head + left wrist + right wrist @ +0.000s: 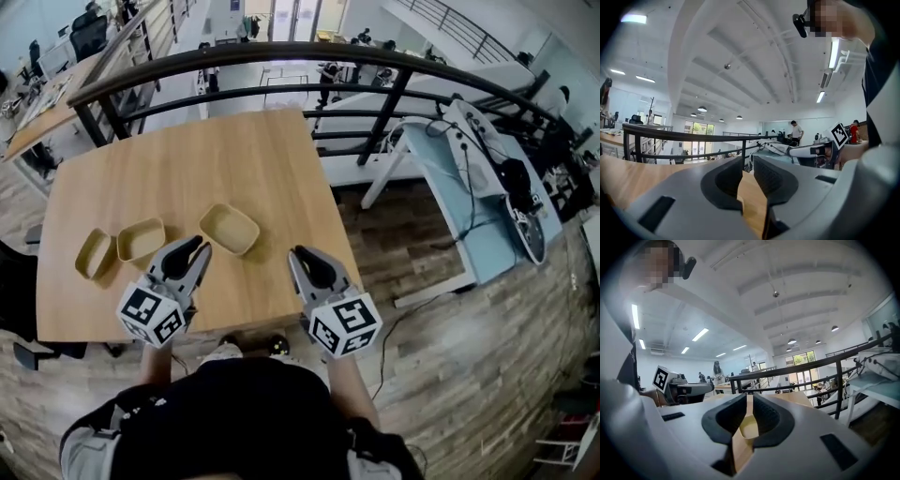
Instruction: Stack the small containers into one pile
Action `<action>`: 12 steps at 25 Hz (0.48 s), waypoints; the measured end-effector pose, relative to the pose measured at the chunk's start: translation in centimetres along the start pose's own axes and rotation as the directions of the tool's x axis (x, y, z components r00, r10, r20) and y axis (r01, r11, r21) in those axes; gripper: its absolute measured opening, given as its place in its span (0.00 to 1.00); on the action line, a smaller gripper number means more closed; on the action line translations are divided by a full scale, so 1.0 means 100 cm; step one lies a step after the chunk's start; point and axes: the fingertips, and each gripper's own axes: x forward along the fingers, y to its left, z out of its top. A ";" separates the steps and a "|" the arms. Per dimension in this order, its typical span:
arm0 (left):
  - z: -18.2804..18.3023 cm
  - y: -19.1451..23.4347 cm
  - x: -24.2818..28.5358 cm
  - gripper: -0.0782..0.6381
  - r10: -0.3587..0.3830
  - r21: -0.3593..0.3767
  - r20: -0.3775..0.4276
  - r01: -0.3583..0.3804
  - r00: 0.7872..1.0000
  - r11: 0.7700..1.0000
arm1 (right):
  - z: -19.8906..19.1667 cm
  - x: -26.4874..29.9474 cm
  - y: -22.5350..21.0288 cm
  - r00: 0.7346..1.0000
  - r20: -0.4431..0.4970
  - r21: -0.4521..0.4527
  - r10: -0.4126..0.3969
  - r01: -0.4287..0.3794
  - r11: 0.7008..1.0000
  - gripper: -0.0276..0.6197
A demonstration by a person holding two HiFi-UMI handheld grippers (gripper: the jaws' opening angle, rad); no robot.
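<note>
Nearest, each grey plastic gripper carries a white marker cube, the left one (150, 314) and the right one (344, 323), with black-and-white square patterns on its faces. These patterns are the only print in view, and they form no words.

The left gripper (200, 246) has its dark ribbed pads drawn to a narrow slit. Only tabletop shows through it, and nothing is held. Its tip lies just beside the near-left corner of the right-hand container (230, 228). The right gripper (296, 251) is closed and empty, apart from that container on its right side. A pale sliver of the container shows through the thin gap between its pads.

The table (272, 169) is light wood with a fine grain and rounded corners. Three small containers sit on its near half, unstacked. All are matte beige, shallow, rounded-rectangular tubs. The left container (94, 253) and the middle container (141, 238) lie close together by the left edge, and the third lies apart to their right.

Beyond the far edge curves a dark metal railing (281, 52). To the far right is a white desk (450, 178) with black cables on it.
</note>
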 end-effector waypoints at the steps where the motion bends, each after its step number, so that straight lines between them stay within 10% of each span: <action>1: 0.000 0.004 0.002 0.19 -0.012 0.007 -0.006 0.012 1.000 1.000 | 0.000 0.001 0.001 1.000 -0.001 0.005 -0.018 0.018 1.000 0.09; 12: -0.010 0.067 0.009 0.21 -0.043 0.033 -0.068 0.045 0.997 0.998 | -0.014 0.033 0.005 0.991 -0.056 0.033 -0.122 0.124 0.992 0.13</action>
